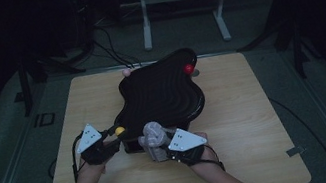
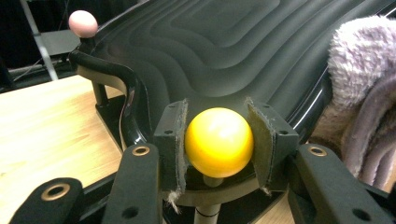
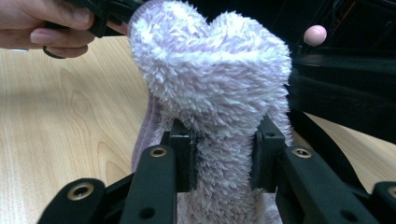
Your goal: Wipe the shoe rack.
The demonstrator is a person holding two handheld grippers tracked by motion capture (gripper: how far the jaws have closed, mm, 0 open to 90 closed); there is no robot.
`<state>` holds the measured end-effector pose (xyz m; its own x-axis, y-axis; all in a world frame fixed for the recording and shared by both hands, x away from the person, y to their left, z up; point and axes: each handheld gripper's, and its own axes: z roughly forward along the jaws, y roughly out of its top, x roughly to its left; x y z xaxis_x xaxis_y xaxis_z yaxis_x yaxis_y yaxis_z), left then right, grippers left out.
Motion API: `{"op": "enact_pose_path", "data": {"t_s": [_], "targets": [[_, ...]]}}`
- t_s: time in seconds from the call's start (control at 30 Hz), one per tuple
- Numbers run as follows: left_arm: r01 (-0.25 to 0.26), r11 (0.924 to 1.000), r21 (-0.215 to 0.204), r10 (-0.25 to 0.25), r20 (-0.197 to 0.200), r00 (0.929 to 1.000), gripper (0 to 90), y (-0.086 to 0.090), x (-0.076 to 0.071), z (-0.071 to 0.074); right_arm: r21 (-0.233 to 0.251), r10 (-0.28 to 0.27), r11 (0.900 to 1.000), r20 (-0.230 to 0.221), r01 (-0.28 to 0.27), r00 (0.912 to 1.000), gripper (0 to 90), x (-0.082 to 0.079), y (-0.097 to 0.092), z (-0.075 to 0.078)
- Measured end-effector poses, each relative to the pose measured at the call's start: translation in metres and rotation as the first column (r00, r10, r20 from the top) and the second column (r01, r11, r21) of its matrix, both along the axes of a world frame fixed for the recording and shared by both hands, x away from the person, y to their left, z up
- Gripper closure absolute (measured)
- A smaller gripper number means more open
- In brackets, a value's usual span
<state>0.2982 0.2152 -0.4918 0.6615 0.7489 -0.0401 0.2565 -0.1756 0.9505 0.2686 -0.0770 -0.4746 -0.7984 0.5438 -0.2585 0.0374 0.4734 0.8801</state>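
A black tray [image 1: 161, 94] with a wavy ridged surface stands on the wooden table [image 1: 242, 148]. It has ball knobs: yellow [image 1: 119, 130] at its near left corner, pink [image 1: 125, 71] at the far left and red [image 1: 189, 68] at the far right. My left gripper [image 1: 115, 133] is shut on the yellow ball [image 2: 218, 141], with a pad pressed on each side. My right gripper [image 1: 161, 143] is shut on a fluffy lilac cloth [image 3: 215, 84], which bulges above the jaws. The cloth [image 1: 152, 135] rests against the tray's near edge, just right of the yellow ball.
A white metal frame [image 1: 181, 2] and cables [image 1: 109, 45] lie on the dark floor beyond the table. Bare wood lies to the right of the tray [image 1: 239, 103]. The right gripper view has the person's other hand [image 3: 42, 23] at its upper left and the pink ball [image 3: 314, 35] beyond.
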Motion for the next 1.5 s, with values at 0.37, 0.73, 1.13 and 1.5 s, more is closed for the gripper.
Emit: {"op": "enact_pose_path", "data": {"t_s": [0.37,0.73,1.13,1.5], "targets": [[0.001,1.0000,-0.005,0.000,0.002,1.0000,59.2,0.000,0.000,-0.001,0.048,-0.030,0.9984,0.025,0.029,0.9992,68.0,-0.007,-0.020,0.008],[0.001,1.0000,-0.007,-0.001,0.002,1.0000,59.3,-0.001,0.000,-0.001,0.074,-0.045,0.9963,0.014,0.044,0.9989,67.9,-0.011,-0.043,0.018],[0.006,1.0000,-0.002,-0.006,0.001,1.0000,59.2,-0.001,0.000,0.000,0.109,-0.062,0.9923,0.029,0.058,0.9977,67.5,-0.018,-0.066,0.036],[0.005,1.0000,-0.003,-0.005,0.000,1.0000,59.2,-0.001,0.000,0.000,0.123,-0.090,0.9889,0.049,0.084,0.9947,67.1,-0.021,-0.086,0.046]]}}
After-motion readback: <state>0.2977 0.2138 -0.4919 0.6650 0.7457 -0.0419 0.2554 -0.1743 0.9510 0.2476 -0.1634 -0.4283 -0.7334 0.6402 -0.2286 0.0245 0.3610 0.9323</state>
